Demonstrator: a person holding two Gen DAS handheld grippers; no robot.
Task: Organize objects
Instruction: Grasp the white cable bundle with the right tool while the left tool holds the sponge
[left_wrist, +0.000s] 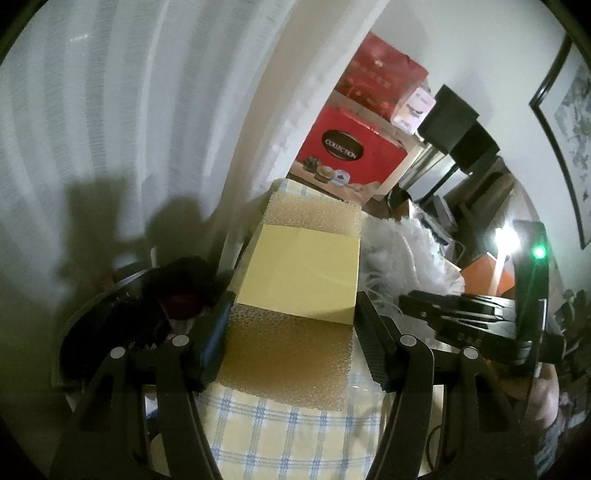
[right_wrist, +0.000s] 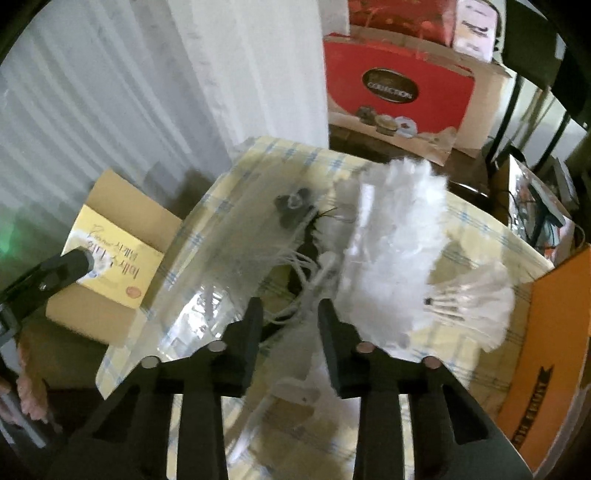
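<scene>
My left gripper (left_wrist: 291, 310) is shut on a tan sponge (left_wrist: 291, 354) wrapped in a pale yellow paper band (left_wrist: 301, 269), and holds it above the yellow checked tablecloth (left_wrist: 295, 435). In the right wrist view the same sponge pack (right_wrist: 110, 254) shows at the left, held out past the table's edge. My right gripper (right_wrist: 290, 314) holds white feathery fluff (right_wrist: 391, 251) by its stringy stem between its jaws, above the table (right_wrist: 480, 251). The fluff (left_wrist: 402, 251) also shows right of the sponge in the left wrist view, with the right gripper (left_wrist: 461, 317) beside it.
A red "Collection" box (left_wrist: 347, 151) stands behind the table, below another red box (left_wrist: 384, 77). A black round container (left_wrist: 122, 317) sits at the left. White curtains (left_wrist: 129, 110) hang at the left. An orange box (right_wrist: 550, 343) stands at the right.
</scene>
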